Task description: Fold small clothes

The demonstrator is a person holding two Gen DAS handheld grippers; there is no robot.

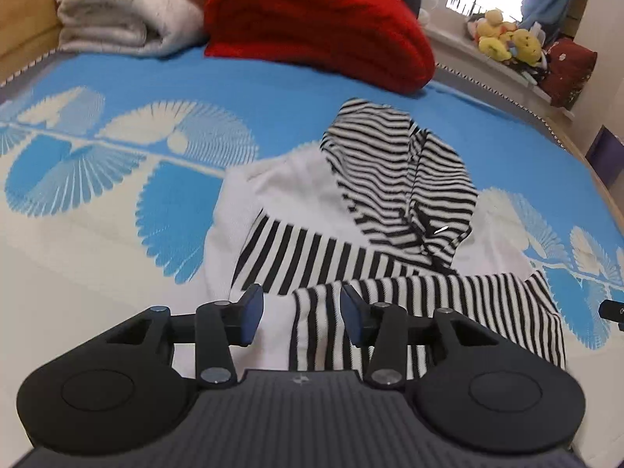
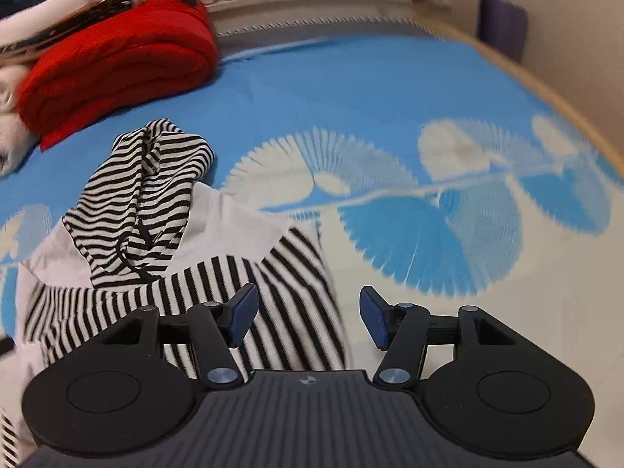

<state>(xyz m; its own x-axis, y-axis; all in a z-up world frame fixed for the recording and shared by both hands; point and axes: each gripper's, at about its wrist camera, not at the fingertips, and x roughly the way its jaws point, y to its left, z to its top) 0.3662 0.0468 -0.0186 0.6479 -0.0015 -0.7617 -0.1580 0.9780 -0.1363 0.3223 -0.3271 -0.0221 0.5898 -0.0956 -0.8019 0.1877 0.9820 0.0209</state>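
Observation:
A small white garment with black-and-white striped hood and sleeves (image 1: pixel 374 210) lies crumpled on the blue-and-white patterned bedspread (image 1: pixel 117 179). My left gripper (image 1: pixel 302 314) is open just above its near striped sleeve, holding nothing. In the right wrist view the garment (image 2: pixel 163 234) lies left of centre. My right gripper (image 2: pixel 308 318) is open and empty over the garment's right striped edge, its right finger over bare bedspread (image 2: pixel 448 234).
A folded red blanket (image 1: pixel 319 27) and a cream blanket (image 1: pixel 124 7) lie at the far side of the bed. Yellow plush toys (image 1: pixel 507 35) sit on a ledge beyond. The bed's wooden edge (image 2: pixel 546 89) runs along the right.

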